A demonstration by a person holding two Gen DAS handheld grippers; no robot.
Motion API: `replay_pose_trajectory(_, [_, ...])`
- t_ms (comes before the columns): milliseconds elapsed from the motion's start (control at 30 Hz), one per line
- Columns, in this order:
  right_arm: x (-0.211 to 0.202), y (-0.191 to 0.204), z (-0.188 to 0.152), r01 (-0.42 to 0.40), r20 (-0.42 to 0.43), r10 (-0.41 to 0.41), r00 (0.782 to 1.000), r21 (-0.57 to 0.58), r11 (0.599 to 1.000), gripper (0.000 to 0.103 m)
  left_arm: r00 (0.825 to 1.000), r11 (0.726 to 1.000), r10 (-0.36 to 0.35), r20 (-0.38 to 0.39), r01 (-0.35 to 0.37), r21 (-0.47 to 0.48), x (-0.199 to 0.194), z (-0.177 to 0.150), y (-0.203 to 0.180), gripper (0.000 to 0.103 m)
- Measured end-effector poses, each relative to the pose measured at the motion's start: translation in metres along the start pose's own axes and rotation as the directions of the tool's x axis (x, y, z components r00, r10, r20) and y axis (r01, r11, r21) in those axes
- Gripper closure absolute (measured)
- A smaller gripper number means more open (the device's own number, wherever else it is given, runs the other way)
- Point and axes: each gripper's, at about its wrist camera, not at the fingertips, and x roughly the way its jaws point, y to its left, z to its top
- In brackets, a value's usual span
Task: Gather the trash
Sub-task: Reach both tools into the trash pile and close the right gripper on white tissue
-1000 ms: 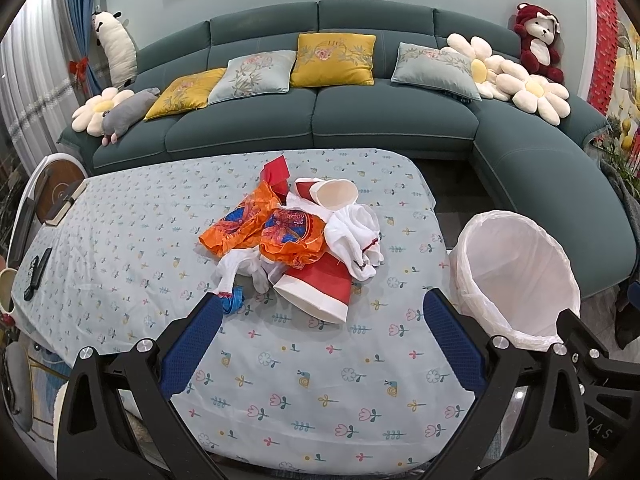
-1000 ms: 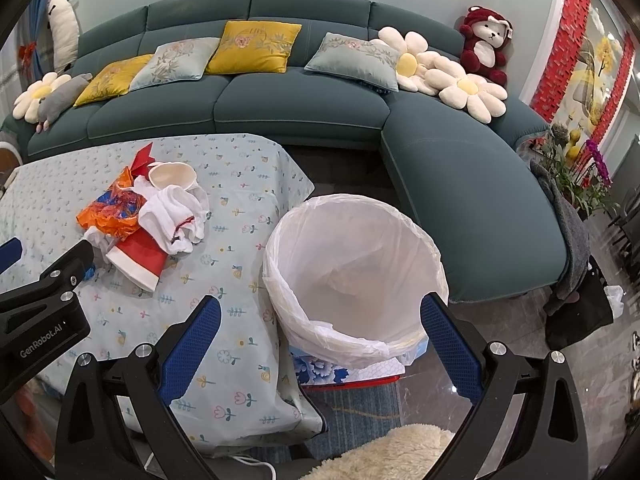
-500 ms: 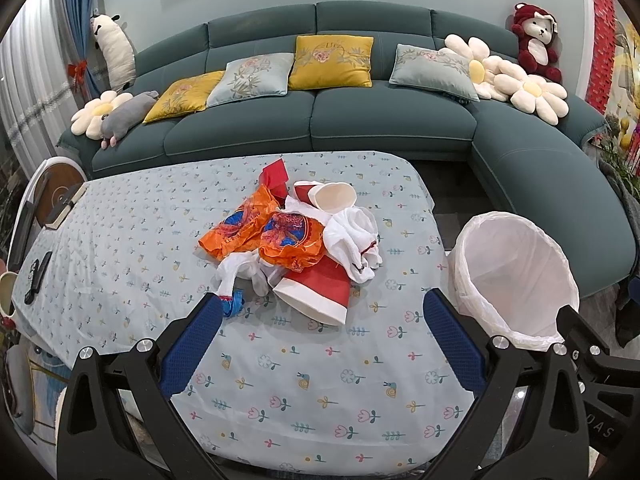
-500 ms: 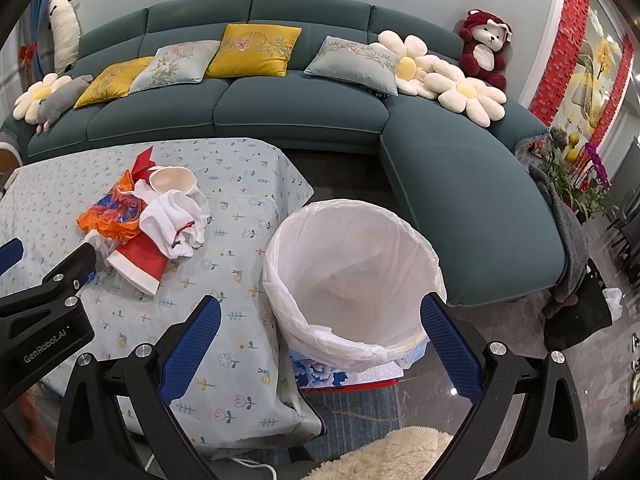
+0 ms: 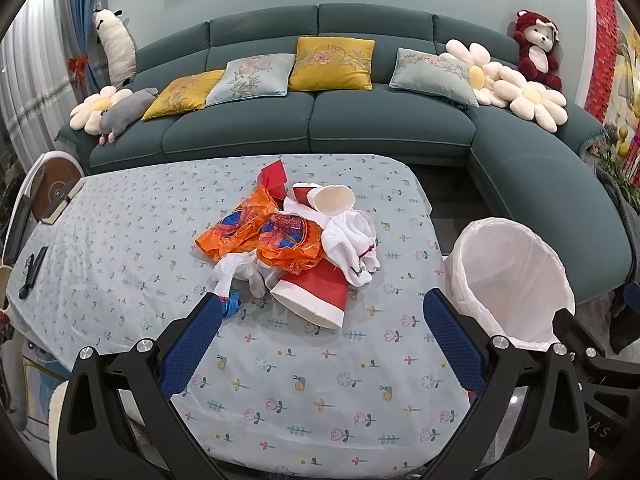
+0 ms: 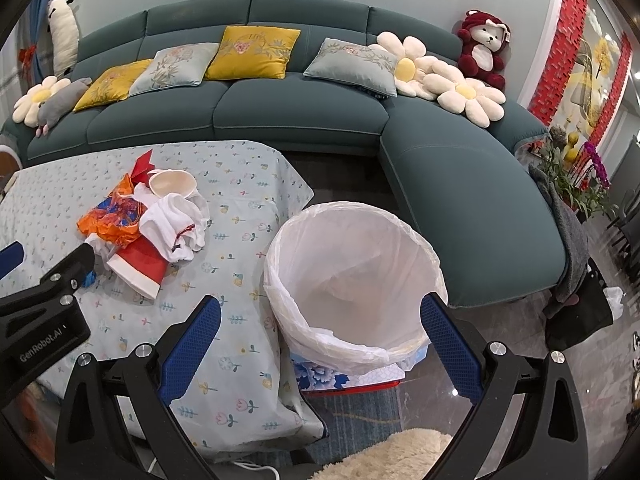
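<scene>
A trash pile lies mid-table: orange wrappers (image 5: pixel 256 232), crumpled white tissue (image 5: pixel 352 240), a flattened red paper cup (image 5: pixel 316 294), another cup with a white inside (image 5: pixel 330 199), a small blue scrap (image 5: pixel 231 305). The pile also shows in the right wrist view (image 6: pixel 152 224). A bin with a white liner (image 5: pixel 516 276) stands right of the table, also in the right wrist view (image 6: pixel 356 276). My left gripper (image 5: pixel 320 334) is open and empty, just short of the pile. My right gripper (image 6: pixel 320 334) is open and empty, in front of the bin.
The table has a floral cloth (image 5: pixel 120 240). A remote (image 5: pixel 34 272) and a book (image 5: pixel 62 202) lie at its left end. A teal sofa (image 5: pixel 320 120) with cushions and plush toys runs behind. A fluffy rug (image 6: pixel 392 456) lies below the bin.
Both grippers have drifted slightly back and up, so table and bin sit a little lower in view. Both stay open. The trash has not moved.
</scene>
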Motion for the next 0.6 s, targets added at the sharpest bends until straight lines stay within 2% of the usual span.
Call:
replay_pose_trajectory(233, [0.003,0.005,0.002,-0.006,-0.006,0.006,1.000,0.000,1.000,0.007,1.000,1.000,0.005,-0.003,-0.005,-0.024,0.011,-0.002,0.013,0.007])
replay_pose_trajectory(400, [0.013,0.020,0.004,-0.030,-0.023,0.030,0.999,-0.012,0.999,0.007,0.999,0.998,0.009,-0.049,-0.011,-0.057,0.030,-0.005,0.037,0.007])
replay_pose_trajectory(600, [0.033,0.054,0.012,-0.067,-0.041,0.066,0.997,-0.033,0.997,0.007,0.991,0.994,0.042,-0.125,-0.053,-0.090,0.062,-0.012,0.084,0.007])
